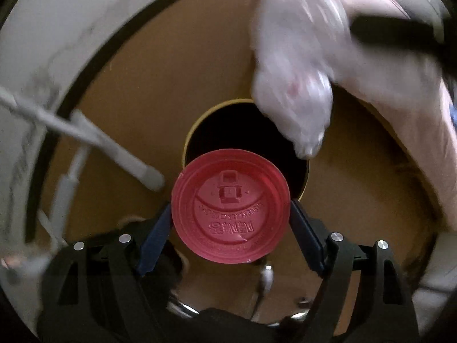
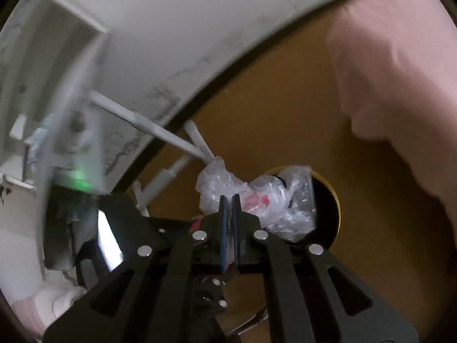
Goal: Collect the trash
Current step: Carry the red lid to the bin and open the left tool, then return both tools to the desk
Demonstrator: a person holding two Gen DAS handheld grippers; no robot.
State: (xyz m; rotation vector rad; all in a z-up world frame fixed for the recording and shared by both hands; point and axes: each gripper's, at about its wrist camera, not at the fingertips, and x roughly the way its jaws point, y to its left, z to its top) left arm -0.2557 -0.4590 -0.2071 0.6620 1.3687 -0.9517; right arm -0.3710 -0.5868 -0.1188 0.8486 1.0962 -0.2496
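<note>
A round red plastic lid [image 1: 231, 205] is pinched at its edges by the blue pads of my left gripper [image 1: 230, 223], which points down at a brown surface. The lid hangs over the near rim of a dark round hole with a yellow rim [image 1: 245, 131]. A crumpled clear plastic bag [image 1: 294, 71], blurred, dangles over the far side of the hole. In the right wrist view my right gripper [image 2: 230, 200] is shut on this plastic bag [image 2: 271, 203], which has a red patch inside. The bag covers part of the hole [image 2: 328, 200].
The brown surface [image 1: 128, 100] is bounded by a dark edge and a white wall [image 2: 185, 28]. White rods [image 1: 85, 137] lean in at the left. Pink cloth [image 2: 400, 85], perhaps a sleeve, fills the right side. The other tool's dark bar [image 1: 400, 34] crosses the top right.
</note>
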